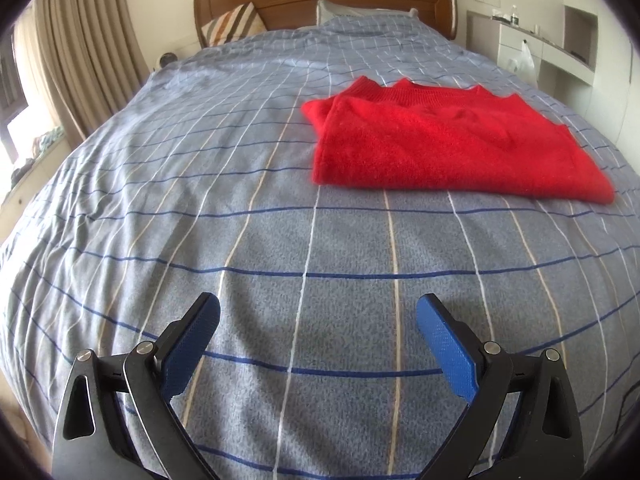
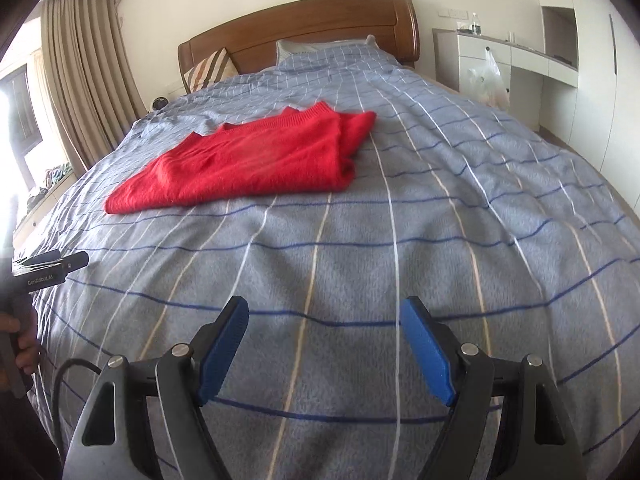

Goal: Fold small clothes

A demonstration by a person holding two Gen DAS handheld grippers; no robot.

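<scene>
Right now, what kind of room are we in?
It looks like a bedroom. There is a big bed with a blue checked cover, a brown wooden headboard with pillows against it, and long beige curtains by the window.

Soft daylight, strong fisheye warp.
Light comes from the window [image 2: 16,120] at left, blown out; dark vignette rings the corners; the sweater [image 1: 448,144] looks slightly blurred.
</scene>
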